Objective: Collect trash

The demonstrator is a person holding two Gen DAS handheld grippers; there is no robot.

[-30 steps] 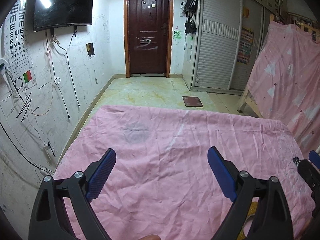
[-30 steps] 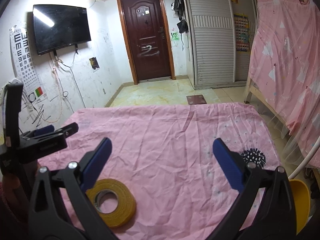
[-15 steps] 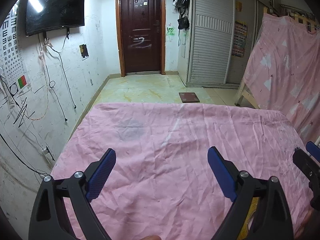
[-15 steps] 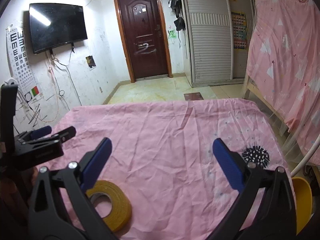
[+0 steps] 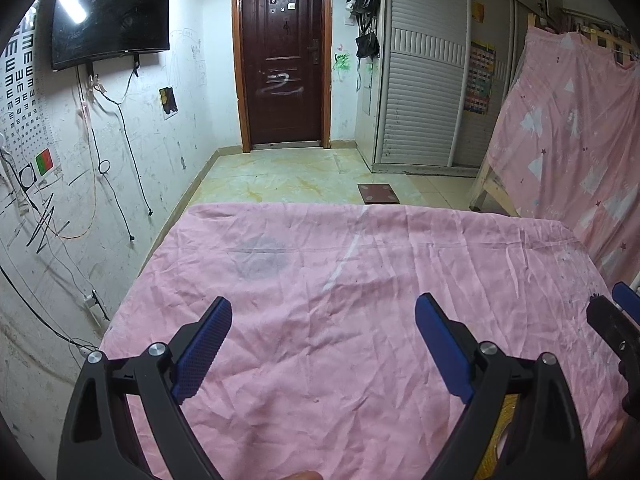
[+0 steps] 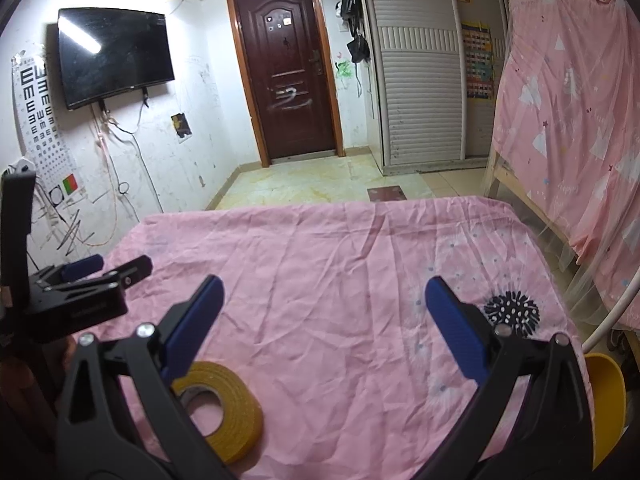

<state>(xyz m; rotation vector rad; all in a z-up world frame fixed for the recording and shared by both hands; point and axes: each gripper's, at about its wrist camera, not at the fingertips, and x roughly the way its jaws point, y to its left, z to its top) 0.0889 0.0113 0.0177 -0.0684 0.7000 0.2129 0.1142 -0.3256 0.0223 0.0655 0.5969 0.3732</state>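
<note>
Left gripper (image 5: 324, 344) and right gripper (image 6: 324, 320) both jaws wide, empty, over wrinkled pink cloth-covered table (image 6: 320, 264); yellow tape roll (image 6: 224, 404) beside right gripper's left finger

- My left gripper (image 5: 323, 344) is showing black plastic arms, each wearing two silver screw heads, with blue textured pads (image 5: 204, 344) lining the fingers.
- My right gripper (image 6: 324, 326) is looking the same: black angular arms, silver screws, blue ribbed pads (image 6: 456, 330).
</note>
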